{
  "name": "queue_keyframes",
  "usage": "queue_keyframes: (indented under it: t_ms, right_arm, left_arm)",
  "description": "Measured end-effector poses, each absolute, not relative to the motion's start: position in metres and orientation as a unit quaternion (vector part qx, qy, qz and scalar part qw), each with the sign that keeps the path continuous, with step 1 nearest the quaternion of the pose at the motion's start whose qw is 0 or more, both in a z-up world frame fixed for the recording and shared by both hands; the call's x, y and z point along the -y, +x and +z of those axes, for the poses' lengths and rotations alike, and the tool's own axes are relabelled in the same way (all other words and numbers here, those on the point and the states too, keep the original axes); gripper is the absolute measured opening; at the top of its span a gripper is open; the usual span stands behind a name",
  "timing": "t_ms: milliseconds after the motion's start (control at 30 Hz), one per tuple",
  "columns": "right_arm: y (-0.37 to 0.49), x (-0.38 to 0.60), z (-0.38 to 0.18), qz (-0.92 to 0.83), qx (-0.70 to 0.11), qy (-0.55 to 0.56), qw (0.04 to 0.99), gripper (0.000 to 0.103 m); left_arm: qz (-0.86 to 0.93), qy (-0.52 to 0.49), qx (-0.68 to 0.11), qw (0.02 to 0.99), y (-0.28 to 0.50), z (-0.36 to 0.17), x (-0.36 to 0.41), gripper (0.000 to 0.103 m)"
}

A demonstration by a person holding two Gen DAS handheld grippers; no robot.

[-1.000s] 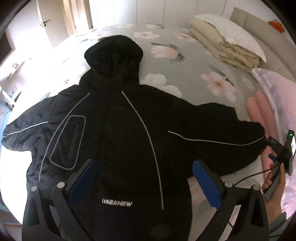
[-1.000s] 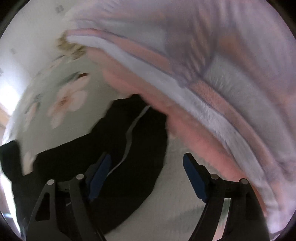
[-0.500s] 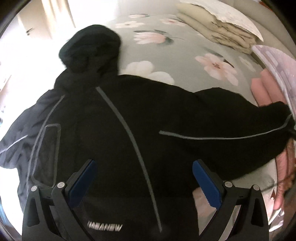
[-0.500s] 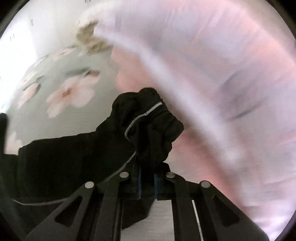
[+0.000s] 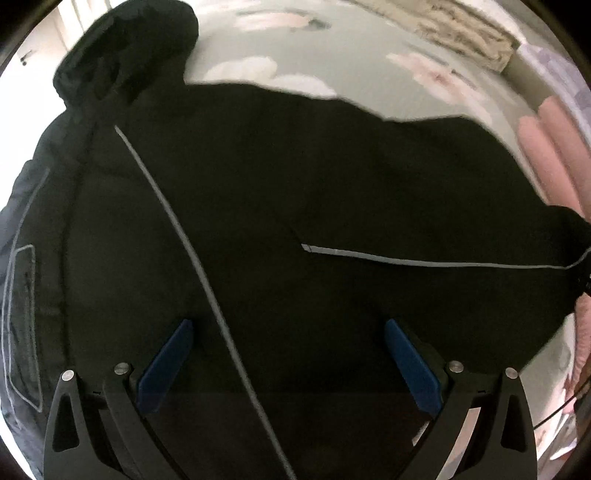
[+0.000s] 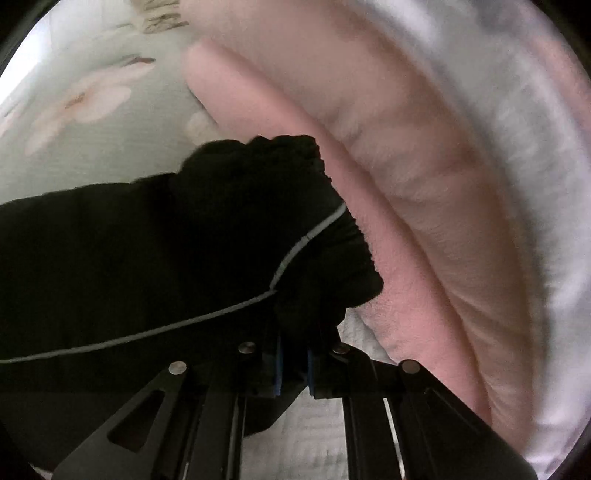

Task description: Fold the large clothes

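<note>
Right gripper [image 6: 293, 363] fingers clamped on jacket [image 5: 295, 206] cuff; left gripper [image 5: 288, 354] fingers apart.

Pink blanket [image 6: 424, 206] tight beside jacket cuff [image 6: 295, 206]; open floral bedsheet [image 5: 369, 66] beyond

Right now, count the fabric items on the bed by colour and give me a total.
Black: 1, the hooded jacket
Pink: 1, the folded fleece blanket
Cream: 1, the folded quilt
Lilac-white: 1, the blanket
Total: 4
</note>
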State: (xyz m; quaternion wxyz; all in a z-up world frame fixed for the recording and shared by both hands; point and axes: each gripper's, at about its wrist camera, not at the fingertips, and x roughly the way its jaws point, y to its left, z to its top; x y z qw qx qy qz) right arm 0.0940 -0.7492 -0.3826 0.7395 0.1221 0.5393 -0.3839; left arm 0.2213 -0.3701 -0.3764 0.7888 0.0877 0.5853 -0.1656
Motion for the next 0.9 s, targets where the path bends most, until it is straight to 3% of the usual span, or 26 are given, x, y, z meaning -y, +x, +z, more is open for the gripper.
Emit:
queue_keyframes:
  t_ms: [233,467,767,900]
  right_arm:
    - [0.101,0.666,-0.293,-0.327,-0.476,0.096,0.811,0.010]
    - [0.142,0.536,-0.236,-0.243,-0.441,0.061,0.862,0.010]
    - [0.207,0.345,-0.224,-0.129,-0.429,0.021,0.894,0.010]
    - [0.249,0.257,-0.256,-0.070,-0.449,0.004,0.891,0.011]
  left_arm:
    - [-0.189,0.065,-0.566,0.800,0.199,-0.327,0.312,0.102]
    - [-0.165,0.007,-0.579,0.798,0.196,-0.303,0.197,0.102]
    - [-0.069,-0.004,-0.549,0.833,0.200,-0.274,0.044,0.102]
    - [-0.027,0.000,-0.538,0.842,0.205,-0.273,-0.008,0.102]
